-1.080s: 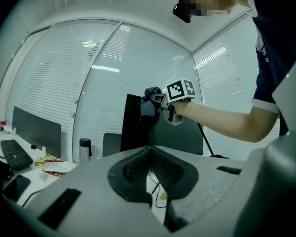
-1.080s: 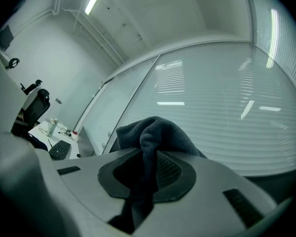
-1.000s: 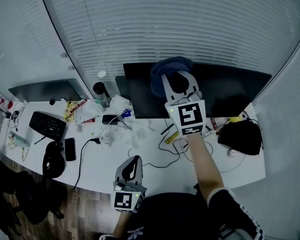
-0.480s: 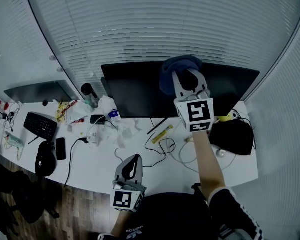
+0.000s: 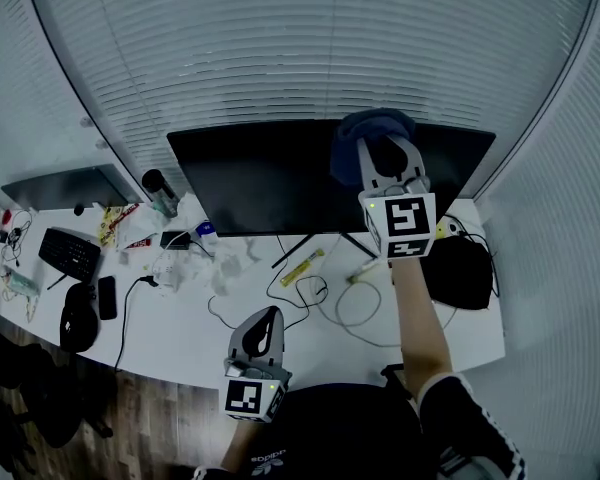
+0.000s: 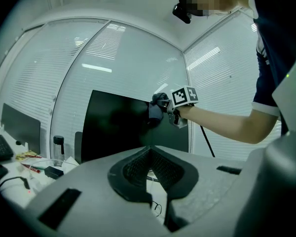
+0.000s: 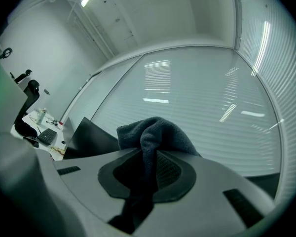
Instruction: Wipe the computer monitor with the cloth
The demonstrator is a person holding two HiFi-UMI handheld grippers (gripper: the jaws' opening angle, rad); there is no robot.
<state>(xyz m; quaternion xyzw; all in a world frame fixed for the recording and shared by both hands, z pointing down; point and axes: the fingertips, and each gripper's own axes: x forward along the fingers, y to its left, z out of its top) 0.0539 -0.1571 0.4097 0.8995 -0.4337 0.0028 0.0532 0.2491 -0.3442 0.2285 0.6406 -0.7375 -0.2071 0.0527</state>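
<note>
The right gripper [image 5: 387,158] is raised to the wide black flat-screen computer monitor [image 5: 250,178], which stands upright at the back of the white desk surface [image 5: 180,338]. Its jaws are clamped on a dark blue-grey terry cloth [image 5: 370,128]. In the right gripper view the cloth [image 7: 155,132] is bunched into thick soft folds: a rounded hump rises above the ribbed pads of the right gripper [image 7: 148,174], and a narrow tail hangs down between them. The head view places the cloth at the screen's upper edge, right of centre. The left gripper view shows the cloth [image 6: 155,112] lying against the dark panel [image 6: 113,127] near its top right corner. The screen is unlit and uniformly dark. The left gripper [image 5: 260,338] hangs low near the person's body, over the near edge of the surface and well apart from the monitor. Its jaws [image 6: 150,174] are brought together with nothing gripped between them. On the surface lie loose cables [image 5: 350,303], a yellow stick-shaped item [image 5: 302,266], a black bag [image 5: 458,273] at the right end and a black keyboard [image 5: 70,253] at the far left.
</note>
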